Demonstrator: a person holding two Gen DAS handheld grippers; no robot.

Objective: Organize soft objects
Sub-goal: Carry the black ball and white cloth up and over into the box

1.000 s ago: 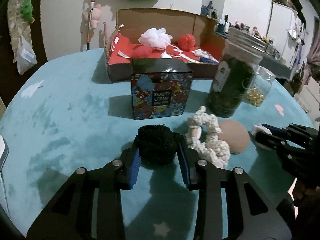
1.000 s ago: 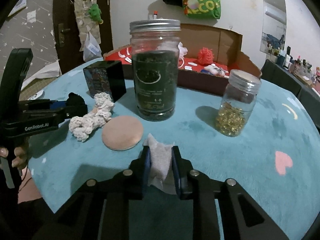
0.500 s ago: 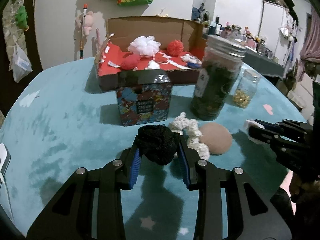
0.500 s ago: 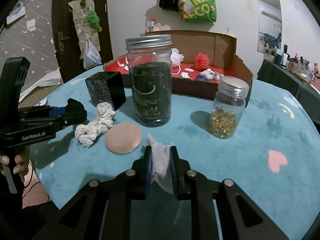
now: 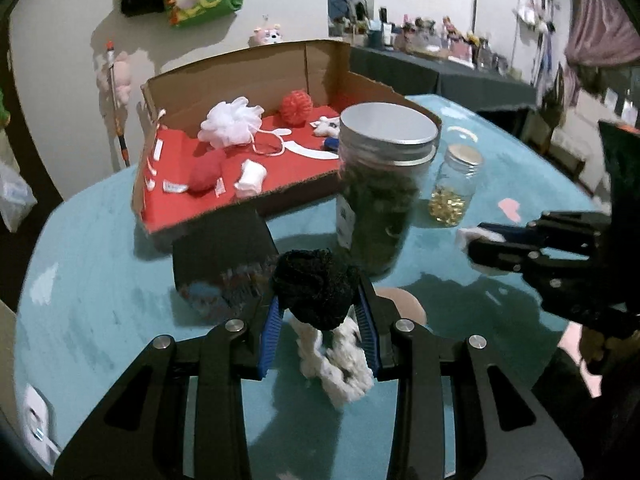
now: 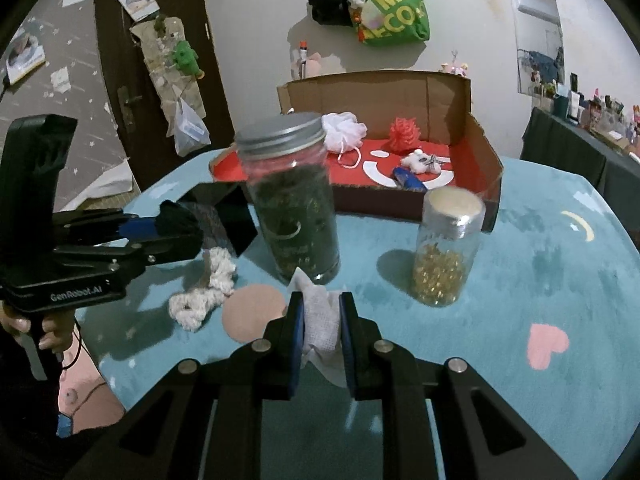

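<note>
Tall jar of dark leaves [image 6: 294, 216], small jar of gold bits [image 6: 446, 246], black patterned box [image 5: 222, 256], green bag [image 6: 394, 8]

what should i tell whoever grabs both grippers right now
Left gripper: shut on the black pom-pom, lifted off the table.
Right gripper: shut on the white cloth, also lifted.
Cardboard box at the back already holds a white pouf, red balls and small white bits.
Left to do: drop both held items in the box, then fetch the white rope knot and the round tan sponge from the blue table. Jars stay.
</note>
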